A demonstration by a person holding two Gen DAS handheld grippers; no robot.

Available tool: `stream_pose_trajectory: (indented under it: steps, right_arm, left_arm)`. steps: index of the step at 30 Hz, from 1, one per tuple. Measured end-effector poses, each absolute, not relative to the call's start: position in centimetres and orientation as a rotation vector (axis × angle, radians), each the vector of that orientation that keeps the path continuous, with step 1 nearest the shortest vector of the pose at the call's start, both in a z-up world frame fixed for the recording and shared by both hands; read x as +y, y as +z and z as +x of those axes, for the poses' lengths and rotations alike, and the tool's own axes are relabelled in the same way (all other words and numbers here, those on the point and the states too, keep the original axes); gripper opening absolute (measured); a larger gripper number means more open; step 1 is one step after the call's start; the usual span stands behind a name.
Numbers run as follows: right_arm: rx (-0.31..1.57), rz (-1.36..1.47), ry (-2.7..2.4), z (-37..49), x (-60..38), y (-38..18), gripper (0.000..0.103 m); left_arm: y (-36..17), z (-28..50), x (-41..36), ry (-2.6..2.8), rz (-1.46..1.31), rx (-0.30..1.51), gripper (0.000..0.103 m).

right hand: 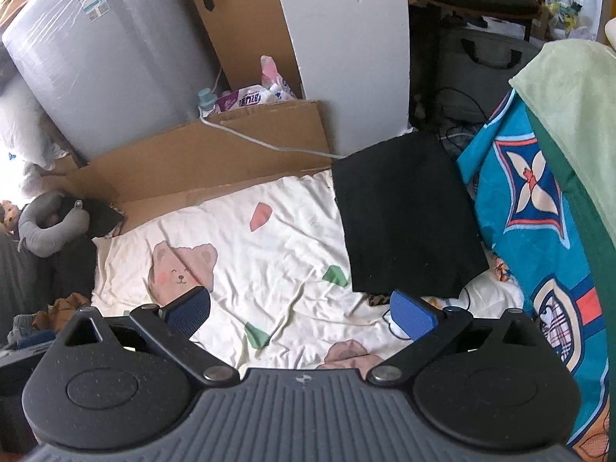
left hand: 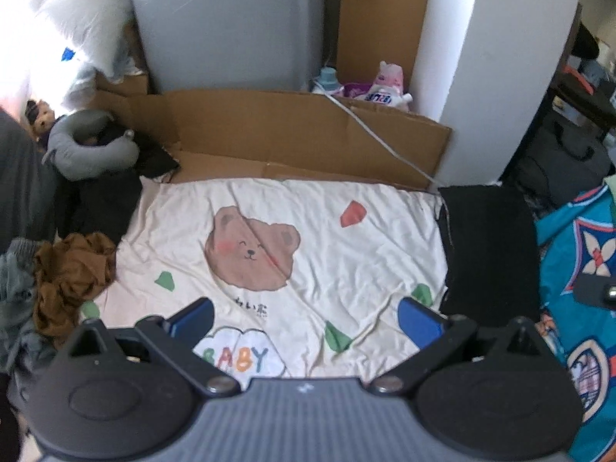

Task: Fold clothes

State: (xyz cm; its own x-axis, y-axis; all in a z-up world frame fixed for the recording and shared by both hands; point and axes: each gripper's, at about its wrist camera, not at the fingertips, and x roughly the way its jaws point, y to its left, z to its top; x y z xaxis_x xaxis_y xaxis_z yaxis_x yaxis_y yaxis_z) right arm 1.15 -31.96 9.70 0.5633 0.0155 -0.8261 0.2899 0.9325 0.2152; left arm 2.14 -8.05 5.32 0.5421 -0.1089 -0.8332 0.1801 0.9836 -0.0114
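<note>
I see the cream bear-print sheet [left hand: 308, 254] spread flat, and I place everything else from it. The folded black garment [right hand: 404, 215] lies flat on the sheet's right edge, against the blue patterned blanket [right hand: 539, 231]. A crumpled brown garment [left hand: 73, 269] is heaped just off the sheet's left edge. My left gripper [left hand: 306, 317] hovers over the sheet's near edge, fingers spread wide and empty. My right gripper [right hand: 300, 308] hangs likewise released, just before the black garment's near edge.
</note>
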Motion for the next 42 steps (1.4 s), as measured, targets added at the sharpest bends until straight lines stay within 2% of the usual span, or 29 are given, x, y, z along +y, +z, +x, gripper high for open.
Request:
stream_pose_trajectory:
  steps: [8,14,19,30,36,42]
  right_arm:
    - [0.968,0.284,-0.079,0.9,-28.7,10.1,0.102]
    - [0.963,0.229,-0.043,1.2,-26.9,10.3,0.102]
    - [0.981,0.133,-0.014,1.2,-25.0,9.7,0.102]
    - [1.030,0.064,0.064,0.2,-22.9,7.4,0.102]
    - [1.014,0.070,0.115,-0.3,-21.6,7.7,0.102]
    - [1.028,0.054,0.195,-1.0,-19.5,7.9,0.102]
  left_arm:
    - [6.7,0.4,-7.2,-0.174,0.038,1.011,0.103]
    - [6.6,-0.2,-6.3,-0.144,0.071,0.906,0.103]
    - [5.2,0.4,-5.1,-0.102,0.069,0.981,0.103]
    - [2.8,-1.6,-2.7,-0.119,0.081,0.996,0.103]
    - [1.2,-2.5,0.0,-0.076,0.054,1.058,0.103]
    - [1.2,-3.1,1.1,-0.073,0.052,1.044,0.103]
